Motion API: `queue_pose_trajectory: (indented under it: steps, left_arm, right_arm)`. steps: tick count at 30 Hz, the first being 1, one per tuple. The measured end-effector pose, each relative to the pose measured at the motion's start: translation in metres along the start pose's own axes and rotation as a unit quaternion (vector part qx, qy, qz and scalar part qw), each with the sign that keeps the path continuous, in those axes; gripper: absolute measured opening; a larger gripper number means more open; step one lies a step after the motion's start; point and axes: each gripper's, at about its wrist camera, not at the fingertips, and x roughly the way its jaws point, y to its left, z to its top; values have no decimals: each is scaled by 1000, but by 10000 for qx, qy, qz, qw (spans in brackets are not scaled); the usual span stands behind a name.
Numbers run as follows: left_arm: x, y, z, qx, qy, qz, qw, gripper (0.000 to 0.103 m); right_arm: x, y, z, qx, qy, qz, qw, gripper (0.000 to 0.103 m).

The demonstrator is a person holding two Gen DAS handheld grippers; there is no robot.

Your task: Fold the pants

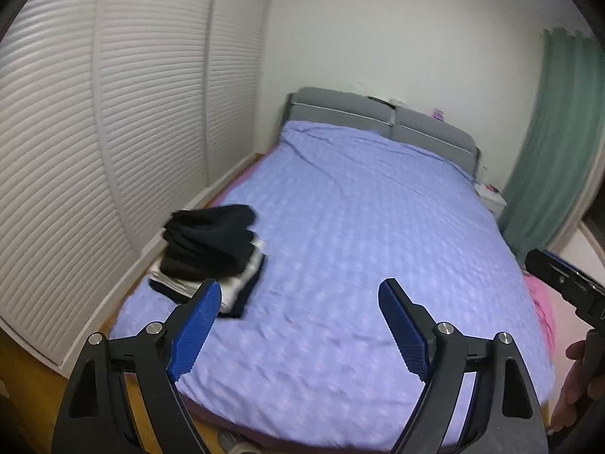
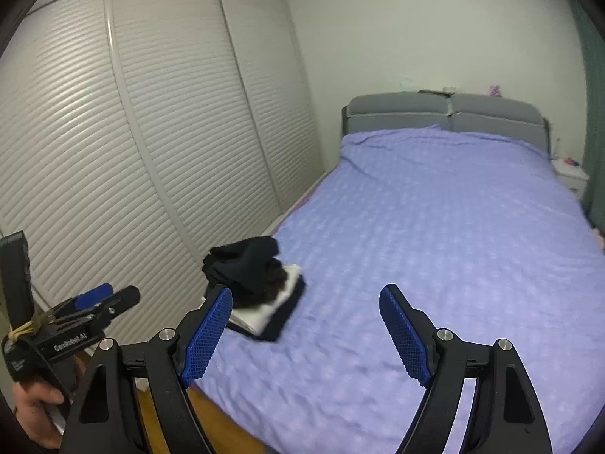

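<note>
A stack of folded clothes, dark pants on top of white and dark pieces (image 1: pixel 211 249), lies near the left edge of the bed with the lilac cover (image 1: pixel 359 227); it also shows in the right wrist view (image 2: pixel 253 283). My left gripper (image 1: pixel 300 299) is open and empty, held above the foot of the bed, right of the stack. My right gripper (image 2: pixel 306 304) is open and empty, also above the foot end. The left gripper shows from the side in the right wrist view (image 2: pixel 102 299). Part of the right gripper's body shows at the right edge of the left wrist view (image 1: pixel 567 283).
White louvred wardrobe doors (image 1: pixel 113 151) run along the bed's left side with a narrow wooden floor strip between. A grey headboard (image 1: pixel 378 117) stands at the far end. A green curtain (image 1: pixel 548 143) and a white nightstand (image 2: pixel 571 178) are at the right. Pink fabric (image 1: pixel 540 302) lies at the bed's right edge.
</note>
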Motion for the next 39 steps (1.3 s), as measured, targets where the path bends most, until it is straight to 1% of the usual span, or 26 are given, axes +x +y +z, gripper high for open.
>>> queue_pose_trajectory:
  steps: [2, 4, 5, 6, 9, 12, 13, 16, 19, 22, 23, 26, 28, 31, 33, 39]
  left_arm:
    - [-20, -35, -6, 91, 70, -91, 9999, 85]
    - [-37, -62, -10, 166, 93, -184, 9996, 85]
    - [-48, -78, -13, 258, 88, -256, 9993, 85]
    - [-56, -91, -15, 378, 93, -306, 9988, 86]
    - [-74, -126, -18, 698, 99, -364, 9968, 89]
    - [-93, -150, -23, 865, 34, -550, 9947, 91]
    - [-97, -152, -23, 920, 9, -564, 9942, 94]
    - [-111, -163, -28, 1005, -80, -637, 9929, 97]
    - [-118, -166, -34, 992, 7, -719, 9925, 99]
    - [-124, -167, -40, 1043, 48, -728, 9919, 101]
    - [-126, -165, -42, 1065, 38, -702, 9918, 103]
    - [-130, -162, -51, 1094, 50, -659, 9918, 103]
    - [-132, -162, -58, 1087, 95, -695, 9916, 103]
    - [-139, -161, -66, 1172, 51, -693, 9907, 103]
    - [-143, -161, -67, 1280, -7, -643, 9897, 103]
    - [-155, -151, -67, 1202, -161, -474, 9915, 103]
  right_arm:
    - [-33, -13, -2, -16, -11, -185, 9998, 81]
    - [-68, -27, -3, -11, -42, -422, 9991, 82]
    - [-90, -36, -5, -15, -101, -603, 9981, 82]
    - [-102, -40, -6, -4, -123, -728, 9973, 82]
    - [-143, -55, -10, 88, -172, -1086, 9939, 82]
    - [-176, -67, -15, 241, -283, -1393, 9896, 82]
    - [-181, -69, -17, 283, -299, -1439, 9887, 82]
    - [-206, -78, -25, 454, -367, -1644, 9847, 82]
    - [-223, -75, -34, 517, -450, -1910, 9792, 82]
    - [-238, -75, -43, 530, -545, -2128, 9741, 93]
    - [-242, -74, -45, 532, -588, -2192, 9725, 94]
    - [-250, -70, -54, 523, -617, -2310, 9696, 94]
    - [-248, -67, -59, 527, -573, -2350, 9689, 94]
    - [-250, -66, -68, 596, -514, -2357, 9686, 94]
    - [-253, -65, -73, 609, -493, -2356, 9687, 94]
    - [-256, -60, -88, 653, -430, -2293, 9702, 94]
